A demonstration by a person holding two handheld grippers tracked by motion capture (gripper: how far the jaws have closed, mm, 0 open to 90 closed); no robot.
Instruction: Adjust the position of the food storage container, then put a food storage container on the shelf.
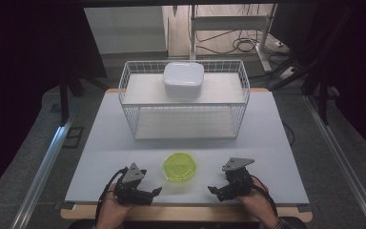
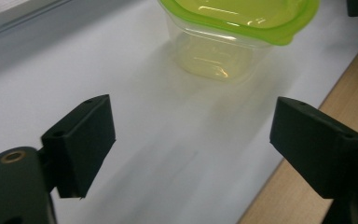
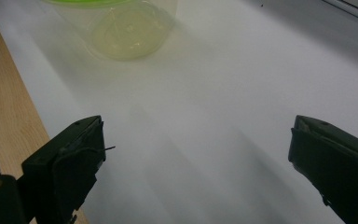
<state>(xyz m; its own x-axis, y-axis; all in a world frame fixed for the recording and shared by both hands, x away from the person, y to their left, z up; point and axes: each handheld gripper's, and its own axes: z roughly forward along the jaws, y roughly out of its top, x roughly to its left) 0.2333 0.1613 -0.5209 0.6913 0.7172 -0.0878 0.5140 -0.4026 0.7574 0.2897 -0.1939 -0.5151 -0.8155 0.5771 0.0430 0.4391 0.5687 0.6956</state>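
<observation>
Two grippers low at table's near edge; left gripper [image 1: 156, 191] wide, nothing between jaws; right gripper [image 1: 213, 190] wide too, likewise empty. Green-lidded container [image 1: 179, 167] upright on white table [image 1: 100, 148], between both, apart from each

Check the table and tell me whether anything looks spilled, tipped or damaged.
Nothing stands out. The green-lidded container stands upright on the white mat, lid on, with no spill around it. The white box sits level on the wire rack.
</observation>
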